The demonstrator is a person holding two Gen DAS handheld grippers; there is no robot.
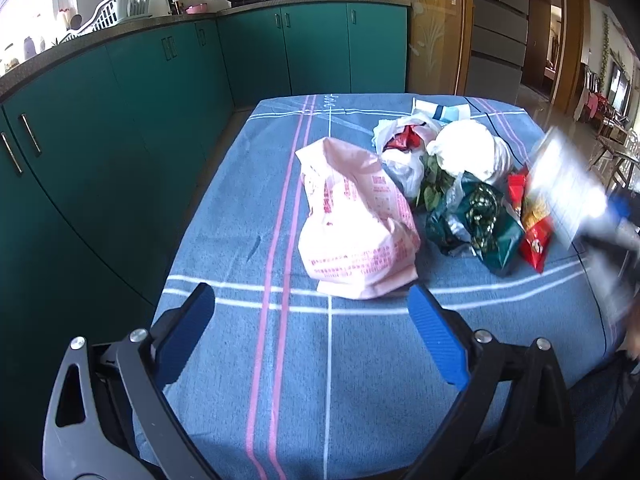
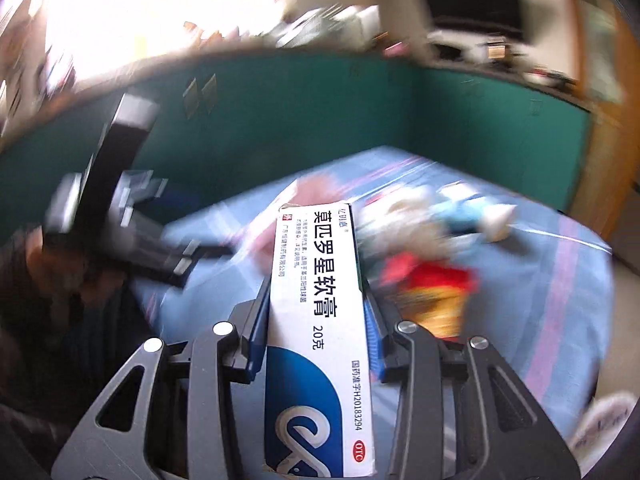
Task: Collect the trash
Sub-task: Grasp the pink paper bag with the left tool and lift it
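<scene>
My right gripper [image 2: 316, 284] is shut on a white and blue medicine box [image 2: 318, 312], held above the table; the box also shows blurred at the right of the left wrist view [image 1: 568, 188]. My left gripper [image 1: 312, 300] is open and empty, just in front of a pink plastic bag [image 1: 356, 220] on the blue checked tablecloth [image 1: 240, 360]. Right of the bag lies a heap of trash: white bags [image 1: 468, 148], a green foil wrapper [image 1: 484, 220], a red snack packet [image 1: 532, 232] and some leaves [image 1: 434, 184].
Green kitchen cabinets [image 1: 120, 120] run along the left and back of the table. A counter with pots and a dish rack [image 1: 116, 8] is above them. The left gripper shows blurred at the left of the right wrist view [image 2: 120, 208].
</scene>
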